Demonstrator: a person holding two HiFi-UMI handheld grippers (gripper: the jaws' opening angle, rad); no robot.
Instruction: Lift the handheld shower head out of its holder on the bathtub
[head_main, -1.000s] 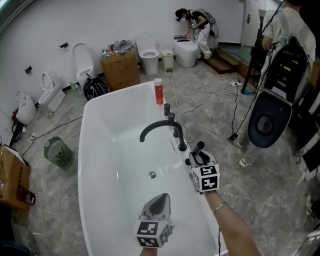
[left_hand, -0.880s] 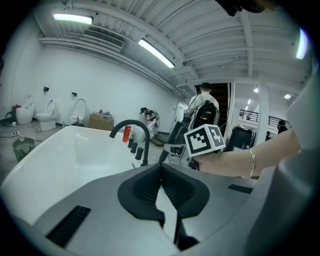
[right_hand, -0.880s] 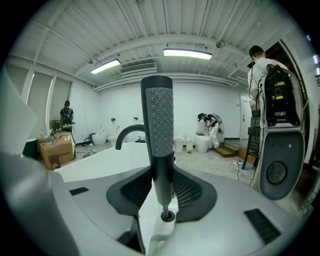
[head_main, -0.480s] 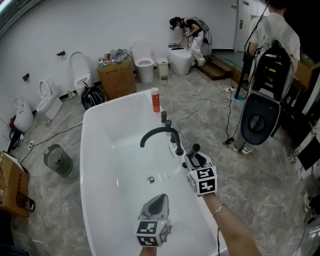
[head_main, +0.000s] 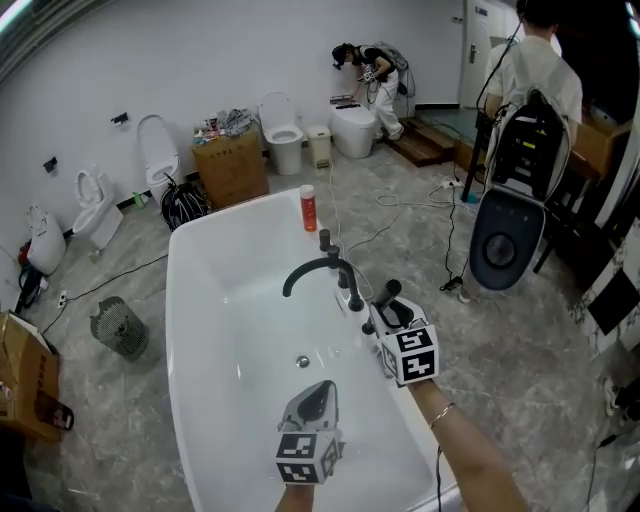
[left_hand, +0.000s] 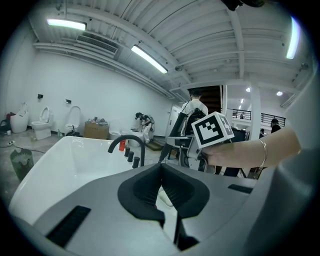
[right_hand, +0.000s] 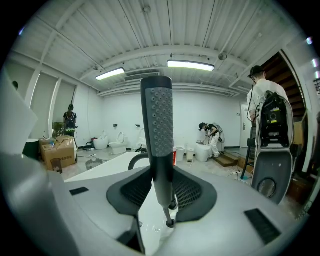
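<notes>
Shower head (right_hand: 157, 125): upright in the right claw (right_hand: 163, 195), above the bathtub (head_main: 172, 290) rim near the faucet (head_main: 315, 263).
Right claw: clamped on its lower handle.
Left claw (left_hand: 161, 172): closed, empty.
Handling: probably rigid, light, slick — grip the slim handle, not the nozzle face.

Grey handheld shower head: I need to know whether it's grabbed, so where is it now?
The grey stick-shaped shower head stands upright, clamped in the right gripper, by the white bathtub's right rim in the head view, near the black arched faucet.
</notes>
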